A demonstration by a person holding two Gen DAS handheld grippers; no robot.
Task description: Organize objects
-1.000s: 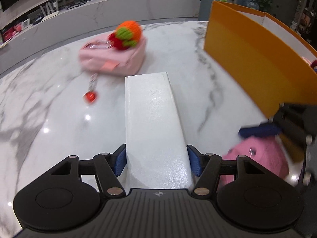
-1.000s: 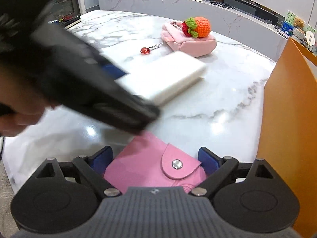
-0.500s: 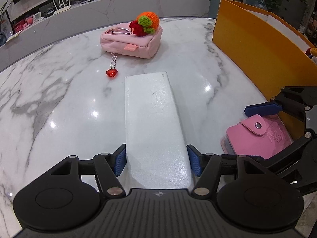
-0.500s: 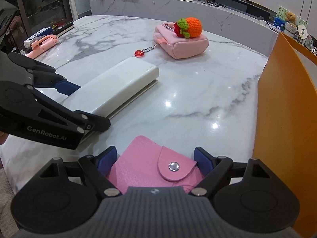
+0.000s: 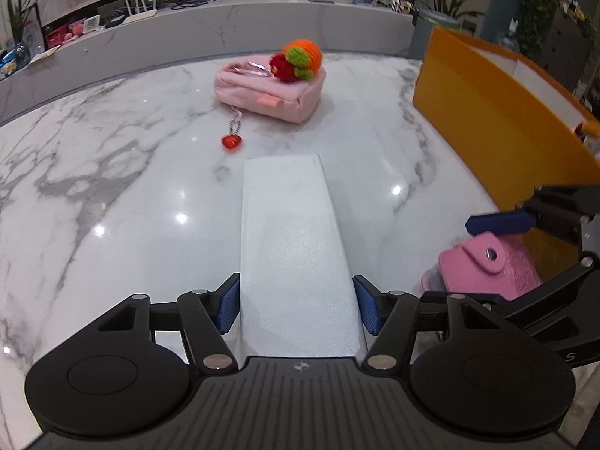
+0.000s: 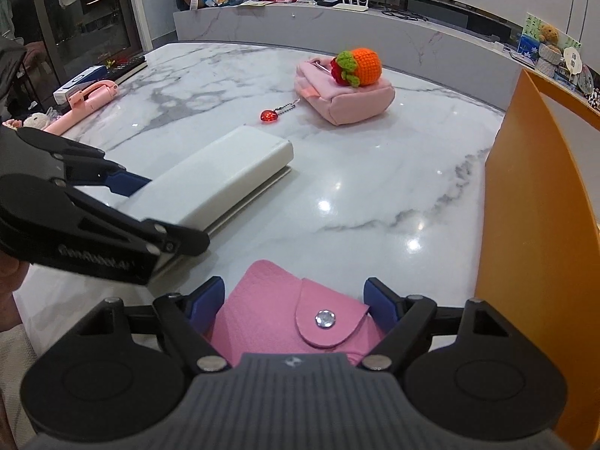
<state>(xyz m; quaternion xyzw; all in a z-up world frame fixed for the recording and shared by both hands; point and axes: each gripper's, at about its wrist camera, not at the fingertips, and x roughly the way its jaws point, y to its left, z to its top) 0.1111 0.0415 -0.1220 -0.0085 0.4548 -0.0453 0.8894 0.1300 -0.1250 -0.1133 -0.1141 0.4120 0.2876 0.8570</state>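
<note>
You are working over a white marble table (image 5: 112, 172) with grey veins, glossy enough to throw back the ceiling lights as bright spots ahead of both tongs. Beyond its far edge runs a long grey counter (image 6: 375, 33) crowded with small clutter, a router and plants among it, and a dark glass door (image 6: 90, 11) stands off to the far left of your right tongs.

An orange box (image 5: 498, 127) with a white inside stands just to the right of your right tongs, its wall rising close beside them.

Your left gripper (image 5: 298, 307) is clenched on a white block (image 5: 292, 240), which sticks out straight ahead between the blue pads; in the right wrist view its far end lies low over the table, and you cannot tell whether it touches.

Well ahead of both tongs sits a pink pouch (image 6: 348, 97) with a knitted orange and red fruit (image 6: 358, 65) on top and a red heart charm (image 6: 269, 115) on a chain trailing toward you.

Your right gripper (image 6: 296, 307) is grasping a pink wallet (image 6: 281, 311) with a snap flap, held between its pads just beside the orange box.

Far to the left of your left tongs lie a pink handle (image 6: 86, 103) and a blue-and-white box (image 6: 80, 78) at the table's edge.
</note>
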